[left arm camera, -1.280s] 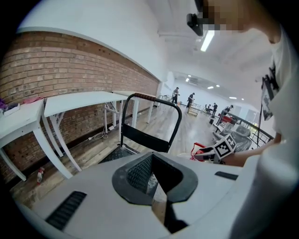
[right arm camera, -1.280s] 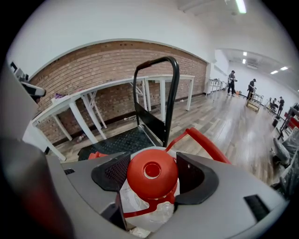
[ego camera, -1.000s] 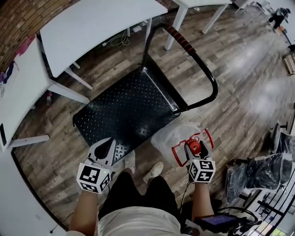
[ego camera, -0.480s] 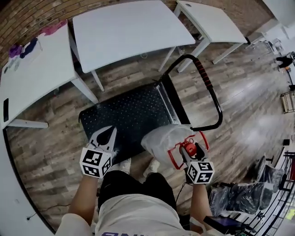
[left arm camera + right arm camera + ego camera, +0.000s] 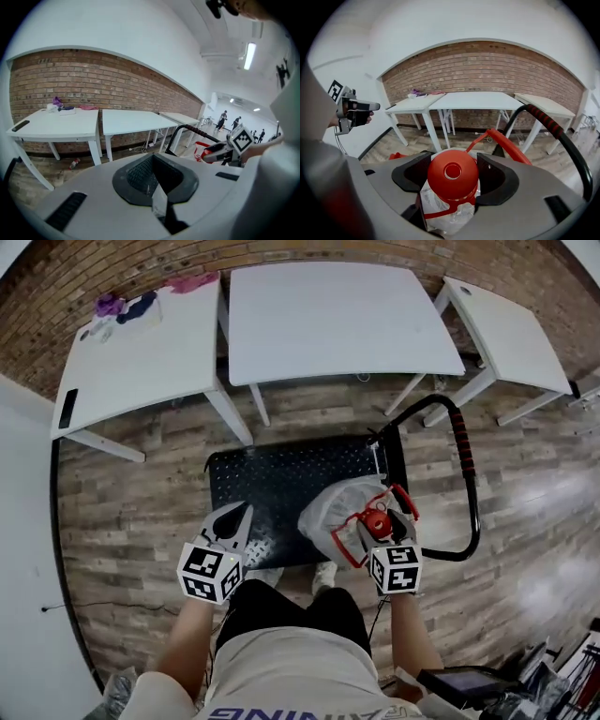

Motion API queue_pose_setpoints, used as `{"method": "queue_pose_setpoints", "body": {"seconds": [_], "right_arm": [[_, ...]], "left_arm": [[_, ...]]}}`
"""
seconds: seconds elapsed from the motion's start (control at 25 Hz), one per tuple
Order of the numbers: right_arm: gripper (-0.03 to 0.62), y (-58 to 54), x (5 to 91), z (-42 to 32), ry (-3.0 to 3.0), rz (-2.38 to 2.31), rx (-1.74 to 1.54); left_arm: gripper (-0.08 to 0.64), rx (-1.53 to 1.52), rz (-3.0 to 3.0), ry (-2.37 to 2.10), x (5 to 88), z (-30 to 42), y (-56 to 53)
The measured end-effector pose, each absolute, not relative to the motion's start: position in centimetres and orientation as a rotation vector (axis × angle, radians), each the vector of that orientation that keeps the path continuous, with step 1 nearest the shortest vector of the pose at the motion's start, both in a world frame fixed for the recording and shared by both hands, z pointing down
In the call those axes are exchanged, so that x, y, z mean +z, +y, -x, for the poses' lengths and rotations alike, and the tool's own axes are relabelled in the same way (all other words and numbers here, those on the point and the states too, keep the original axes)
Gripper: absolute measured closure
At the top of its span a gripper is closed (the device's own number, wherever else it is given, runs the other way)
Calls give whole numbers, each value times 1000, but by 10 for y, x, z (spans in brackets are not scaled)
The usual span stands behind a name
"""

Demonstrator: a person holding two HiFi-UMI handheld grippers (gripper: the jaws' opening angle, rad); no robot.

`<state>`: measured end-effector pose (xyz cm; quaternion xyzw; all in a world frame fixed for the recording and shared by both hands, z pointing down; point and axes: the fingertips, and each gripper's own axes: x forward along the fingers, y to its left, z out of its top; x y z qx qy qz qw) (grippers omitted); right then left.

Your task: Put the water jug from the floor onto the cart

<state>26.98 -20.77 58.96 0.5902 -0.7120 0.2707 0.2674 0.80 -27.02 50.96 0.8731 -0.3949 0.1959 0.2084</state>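
Underfoot: wood-plank floor [image 5: 122,512], with white tables [image 5: 337,320] lined up along a brick wall [image 5: 487,65] on the far side. Black platform cart [image 5: 281,474] parked between the tables and the person, push handle [image 5: 466,474] on the right.

**Task status**
- Found the water jug [image 5: 337,517] off the floor, hung from the right gripper [image 5: 377,521] over the right part of the deck [image 5: 253,488], just left of the push handle.
- Could not confirm contact between jug base and deck from any view; judged as carried, not yet set down.
- Judged pick-up and carry as essentially done.
- Remaining, by judgement: lower onto the deck, check for a stable upright rest, then release.

**Claw state**
- Read the right gripper as clamped on the red cap [image 5: 452,173] of the jug: jaws held part-way apart by the cap, dark pads [image 5: 497,180] pressed against it on the left and right.
- Noted the clear jug body hanging below the cap.
- Noted the red carry handle [image 5: 511,143] arching up on the far right of the cap, outside the jaws and not gripped.
- Read the left gripper [image 5: 230,521] as closed on itself, jaws meeting with nothing between them.
- Located it over the near left edge of the deck, well apart from the jug and touching nothing.
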Motion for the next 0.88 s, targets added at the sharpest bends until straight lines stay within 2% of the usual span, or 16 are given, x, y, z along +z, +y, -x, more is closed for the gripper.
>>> {"method": "queue_pose_setpoints", "body": {"seconds": [0.4, 0.88], "right_arm": [[279, -318, 611, -269, -2033, -1385, 645], [279, -426, 689, -312, -1914, -1441, 656]], "left_arm": [[560, 454, -2329, -1310, 488, 0, -259], [560, 549, -2214, -1432, 504, 54, -260]]}}
